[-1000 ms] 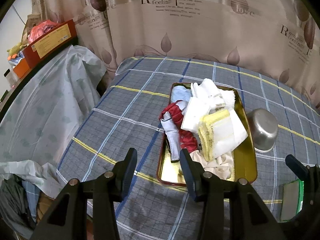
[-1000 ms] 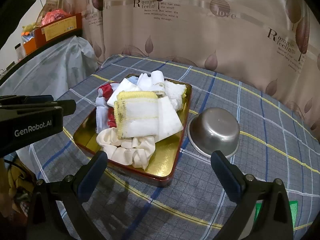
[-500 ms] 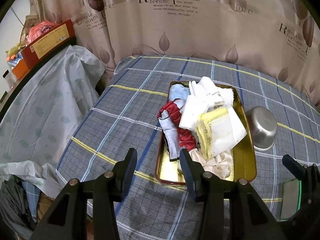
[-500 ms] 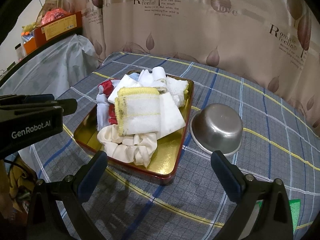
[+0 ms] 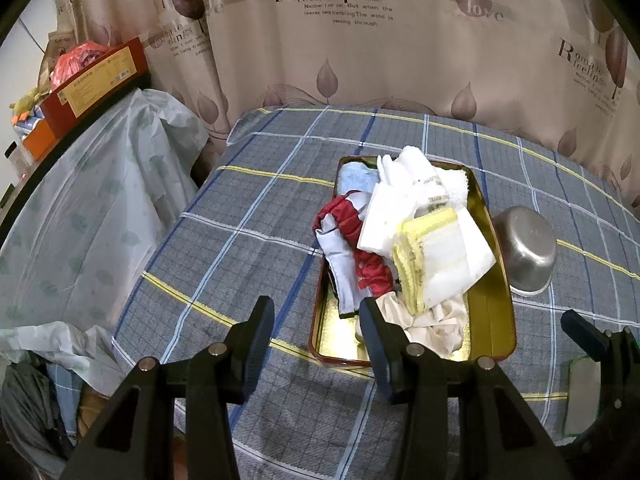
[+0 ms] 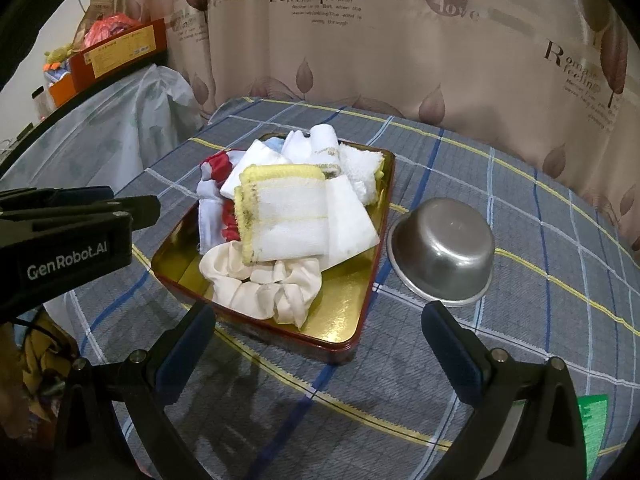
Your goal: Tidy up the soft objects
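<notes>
While a heap of soft cloths [image 6: 292, 208] fills the gold tray [image 6: 344, 312] on the plaid tablecloth [image 5: 248, 240], a steel bowl [image 6: 444, 248] sits upside down just beside it; the left gripper [image 5: 316, 336] and right gripper [image 6: 316, 340] hover near, jaws apart, holding nothing.

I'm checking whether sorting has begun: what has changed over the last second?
Only a small camera drift: both open grippers, left gripper and right gripper, hover before the tray, holding nothing. The cloth pile, cream scrunchie and upturned steel bowl lie as before.
</notes>
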The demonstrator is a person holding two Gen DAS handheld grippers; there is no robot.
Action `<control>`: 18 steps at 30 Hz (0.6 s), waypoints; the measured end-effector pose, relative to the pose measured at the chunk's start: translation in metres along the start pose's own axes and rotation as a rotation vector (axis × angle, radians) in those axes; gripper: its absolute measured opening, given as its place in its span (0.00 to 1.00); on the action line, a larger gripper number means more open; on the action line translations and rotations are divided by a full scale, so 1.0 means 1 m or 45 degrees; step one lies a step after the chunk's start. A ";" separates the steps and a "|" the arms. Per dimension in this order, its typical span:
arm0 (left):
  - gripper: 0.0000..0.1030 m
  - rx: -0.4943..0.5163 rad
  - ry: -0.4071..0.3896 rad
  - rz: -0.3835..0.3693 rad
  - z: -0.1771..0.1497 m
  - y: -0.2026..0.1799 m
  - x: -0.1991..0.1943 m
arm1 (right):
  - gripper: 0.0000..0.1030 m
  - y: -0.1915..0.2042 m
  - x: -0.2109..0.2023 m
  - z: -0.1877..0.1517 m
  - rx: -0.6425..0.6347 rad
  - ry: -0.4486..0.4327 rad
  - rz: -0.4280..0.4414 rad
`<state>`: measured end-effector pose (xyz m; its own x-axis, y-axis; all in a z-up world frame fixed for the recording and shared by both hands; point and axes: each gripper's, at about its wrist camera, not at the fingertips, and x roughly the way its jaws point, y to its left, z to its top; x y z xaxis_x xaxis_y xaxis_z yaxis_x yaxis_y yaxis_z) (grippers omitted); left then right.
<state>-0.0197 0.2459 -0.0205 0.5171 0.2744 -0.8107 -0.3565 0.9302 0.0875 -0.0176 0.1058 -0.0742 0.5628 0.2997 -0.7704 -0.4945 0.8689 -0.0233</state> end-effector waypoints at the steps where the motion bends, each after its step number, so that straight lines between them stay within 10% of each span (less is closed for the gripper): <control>1: 0.44 0.000 -0.002 0.001 0.000 0.000 0.000 | 0.99 0.001 0.000 0.000 -0.003 0.000 -0.001; 18: 0.44 0.001 0.001 -0.005 0.001 0.001 -0.002 | 0.99 0.003 0.002 -0.002 -0.013 0.011 0.002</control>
<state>-0.0201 0.2467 -0.0184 0.5178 0.2702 -0.8117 -0.3536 0.9316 0.0845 -0.0195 0.1082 -0.0769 0.5564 0.2972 -0.7759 -0.5022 0.8643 -0.0290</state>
